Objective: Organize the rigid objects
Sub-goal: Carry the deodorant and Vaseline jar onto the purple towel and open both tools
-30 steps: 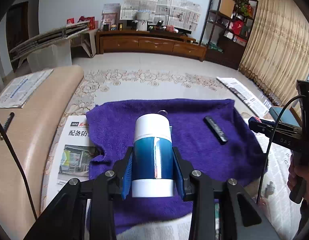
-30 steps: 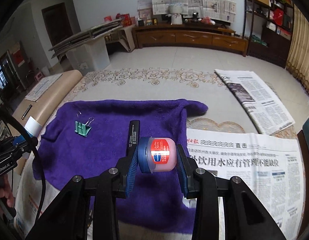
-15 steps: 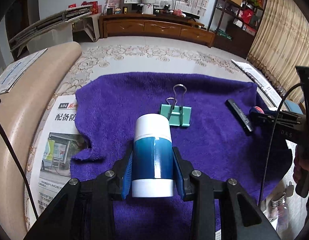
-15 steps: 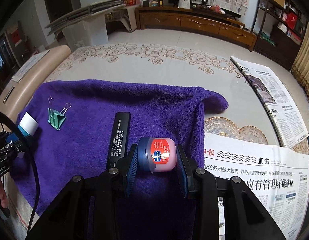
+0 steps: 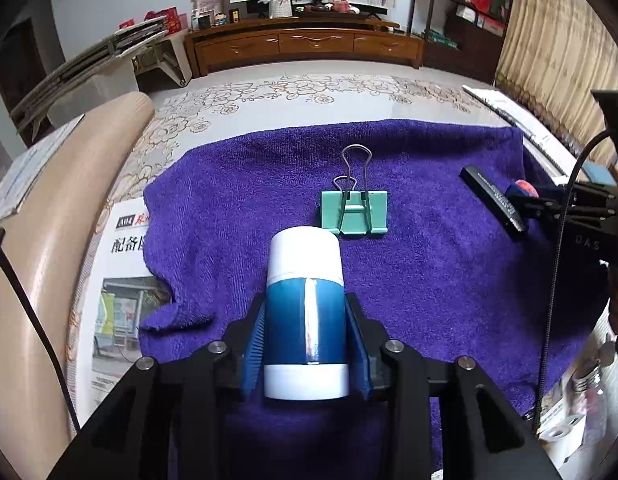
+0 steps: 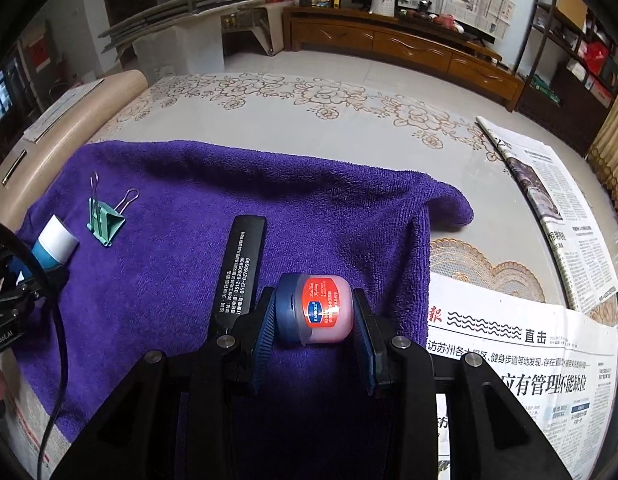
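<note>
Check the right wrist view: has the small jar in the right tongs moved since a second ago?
Yes. The small jar has come down toward the purple towel: the towel fills more of the view, and the black bar now lies closer beside it.

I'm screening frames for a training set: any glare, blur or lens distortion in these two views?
Left wrist view: sharp, with a bright vertical glare streak down the blue bottle; strong fisheye bending, dark vignette in the corners. Right wrist view: also sharp, a small highlight on the jar label; the wooden cabinet bows, the purple towel shows even daylight and soft shadows.
</note>
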`<move>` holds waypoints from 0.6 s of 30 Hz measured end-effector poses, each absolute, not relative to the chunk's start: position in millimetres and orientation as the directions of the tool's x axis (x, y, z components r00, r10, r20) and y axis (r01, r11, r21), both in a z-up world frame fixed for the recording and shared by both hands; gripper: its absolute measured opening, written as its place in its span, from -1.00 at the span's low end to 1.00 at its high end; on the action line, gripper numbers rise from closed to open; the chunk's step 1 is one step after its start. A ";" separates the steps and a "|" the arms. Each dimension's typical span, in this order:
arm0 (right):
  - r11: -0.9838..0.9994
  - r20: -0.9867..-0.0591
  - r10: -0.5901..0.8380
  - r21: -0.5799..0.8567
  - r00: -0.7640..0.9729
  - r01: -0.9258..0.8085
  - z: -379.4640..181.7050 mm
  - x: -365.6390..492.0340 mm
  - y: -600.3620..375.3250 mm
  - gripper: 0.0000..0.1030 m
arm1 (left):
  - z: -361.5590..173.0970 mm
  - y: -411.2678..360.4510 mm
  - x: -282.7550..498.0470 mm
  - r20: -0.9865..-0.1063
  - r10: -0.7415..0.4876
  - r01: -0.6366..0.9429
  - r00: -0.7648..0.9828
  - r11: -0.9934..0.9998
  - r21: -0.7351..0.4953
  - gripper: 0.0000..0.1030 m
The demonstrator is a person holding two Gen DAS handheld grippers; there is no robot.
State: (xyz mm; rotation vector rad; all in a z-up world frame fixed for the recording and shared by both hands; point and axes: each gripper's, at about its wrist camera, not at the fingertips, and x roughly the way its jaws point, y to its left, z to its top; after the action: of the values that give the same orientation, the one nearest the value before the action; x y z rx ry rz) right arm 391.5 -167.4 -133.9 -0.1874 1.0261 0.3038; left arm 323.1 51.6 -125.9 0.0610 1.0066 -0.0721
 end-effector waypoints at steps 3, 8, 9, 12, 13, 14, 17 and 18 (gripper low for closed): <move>0.935 -0.864 0.172 -0.008 0.473 -0.354 -133.5 391.5 -168.3 -0.29 | -126.1 54.1 324.2 -0.849 -0.018 0.083 0.528 0.996 0.031 -0.06; 0.927 -0.863 0.206 0.021 0.461 -0.375 -129.3 386.8 -171.2 -0.09 | -122.1 61.6 319.9 -0.851 -0.044 0.070 0.524 0.998 -0.008 -0.02; 0.927 -0.860 0.210 0.023 0.466 -0.375 -126.2 384.4 -172.2 0.08 | -118.2 62.3 315.7 -0.848 -0.050 0.071 0.528 0.997 -0.015 0.10; 0.933 -0.830 0.238 0.052 0.504 -0.355 -107.3 369.6 -180.8 0.48 | -102.6 61.7 299.6 -0.820 -0.044 0.070 0.571 0.998 -0.006 0.48; 0.936 -0.822 0.239 0.054 0.517 -0.347 -101.5 364.8 -183.4 0.66 | -94.3 59.6 289.6 -0.805 -0.035 0.075 0.592 0.997 0.012 0.53; 0.939 -0.810 0.245 0.061 0.533 -0.338 -93.3 356.5 -188.1 0.72 | -89.6 58.2 283.2 -0.796 -0.028 0.077 0.605 0.997 0.023 0.67; 0.947 -0.802 0.254 0.094 0.540 -0.306 -76.7 332.4 -201.7 0.88 | -72.2 51.3 254.8 -0.760 -0.058 0.091 0.647 0.996 0.001 1.00; 0.950 -0.799 0.261 0.115 0.541 -0.290 -71.8 321.2 -208.5 0.99 | -69.0 50.0 247.3 -0.758 -0.078 0.098 0.647 0.995 -0.019 1.00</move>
State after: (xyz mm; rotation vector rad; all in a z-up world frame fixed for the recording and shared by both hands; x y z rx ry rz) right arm 321.2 -208.5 -71.8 -0.0326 0.9437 0.3275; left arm 247.3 50.0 -69.0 0.0250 0.8611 -0.1005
